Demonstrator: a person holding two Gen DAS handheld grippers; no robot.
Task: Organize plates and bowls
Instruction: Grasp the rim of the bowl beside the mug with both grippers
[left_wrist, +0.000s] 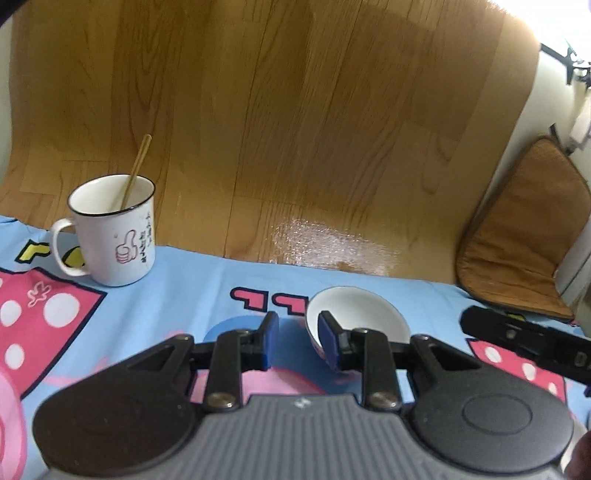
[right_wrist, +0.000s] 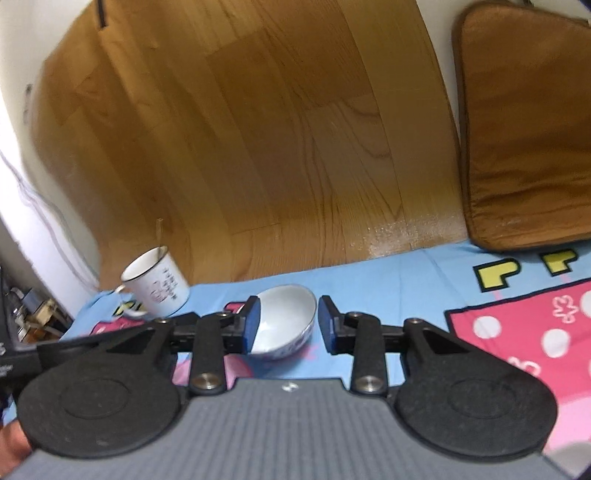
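Resting on patterned cloth (left_wrist: 192, 273), a round glazed bowl (right_wrist: 284, 321) sits between the gaping, empty right hand-held gripper (right_wrist: 290, 325)

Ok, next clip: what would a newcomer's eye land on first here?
Probably the white bowl, tilted on the bright blue-and-pink cartoon cloth, with both grippers' open jaws closing in around it. Next, the white mug with a thumbs-up drawing and a wooden stick in it, standing to the left near the cloth's far edge.
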